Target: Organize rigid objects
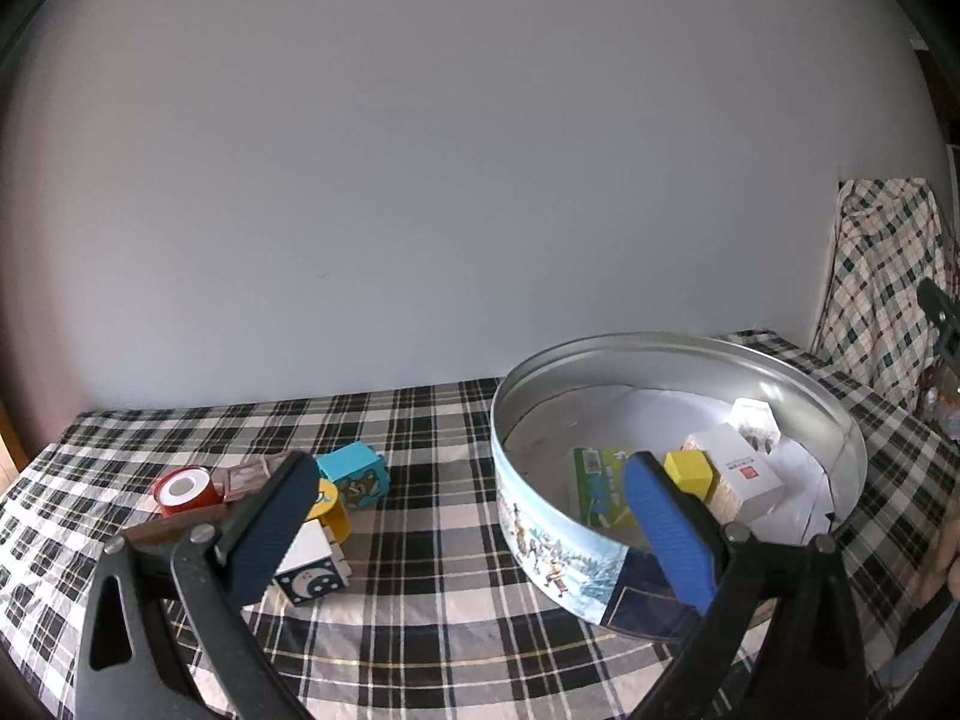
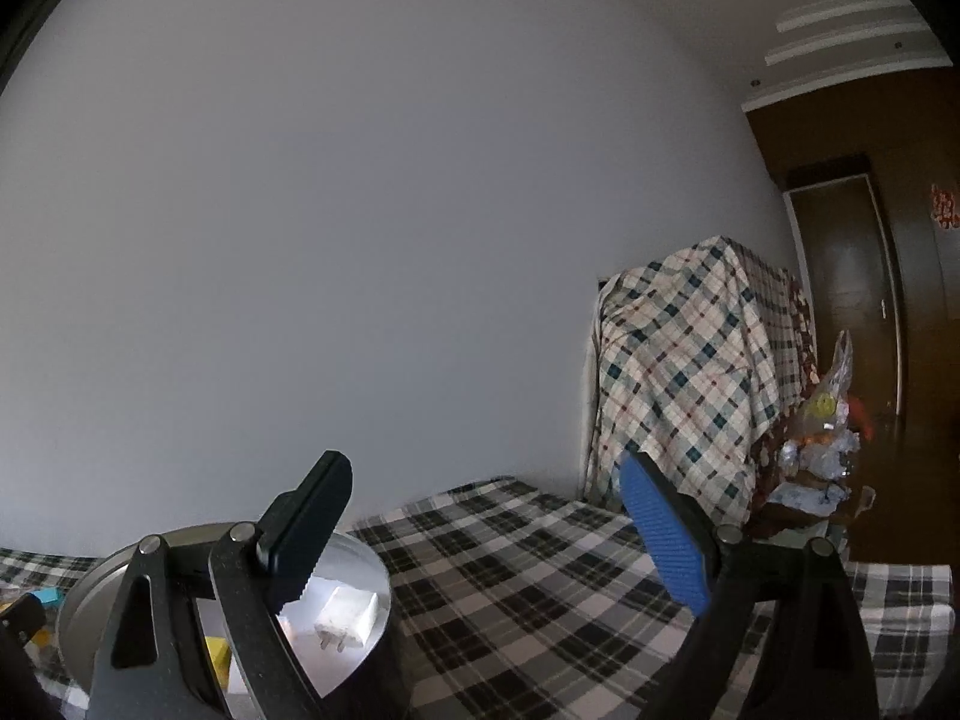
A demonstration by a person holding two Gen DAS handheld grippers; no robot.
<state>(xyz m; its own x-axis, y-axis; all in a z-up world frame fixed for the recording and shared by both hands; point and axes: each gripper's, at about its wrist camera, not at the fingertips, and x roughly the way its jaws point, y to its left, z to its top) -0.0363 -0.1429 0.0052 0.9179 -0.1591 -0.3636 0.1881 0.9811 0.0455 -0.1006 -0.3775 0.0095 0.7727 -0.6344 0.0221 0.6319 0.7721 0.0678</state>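
Observation:
A round metal tin (image 1: 840,438) stands on the checked cloth and holds a green packet (image 1: 594,480), a yellow block (image 1: 690,471), a white box (image 1: 744,471) and a white charger plug (image 1: 756,420). Left of the tin lie a blue cube (image 1: 354,474), a yellow piece (image 1: 333,510), a white and navy moon block (image 1: 309,570), a red tape roll (image 1: 183,489) and a brown flat piece (image 1: 240,477). My left gripper (image 1: 474,525) is open, its fingers straddling the gap between the tin and the blocks. My right gripper (image 2: 486,531) is open and empty, with the tin (image 2: 360,546) and plug (image 2: 345,615) at its lower left.
A grey wall runs behind the table. A piece of furniture draped in checked cloth (image 2: 690,372) stands past the table's right end, with a plastic bag of items (image 2: 822,444) beside it and a brown door (image 2: 846,300) behind. Bare checked tablecloth (image 2: 540,588) stretches right of the tin.

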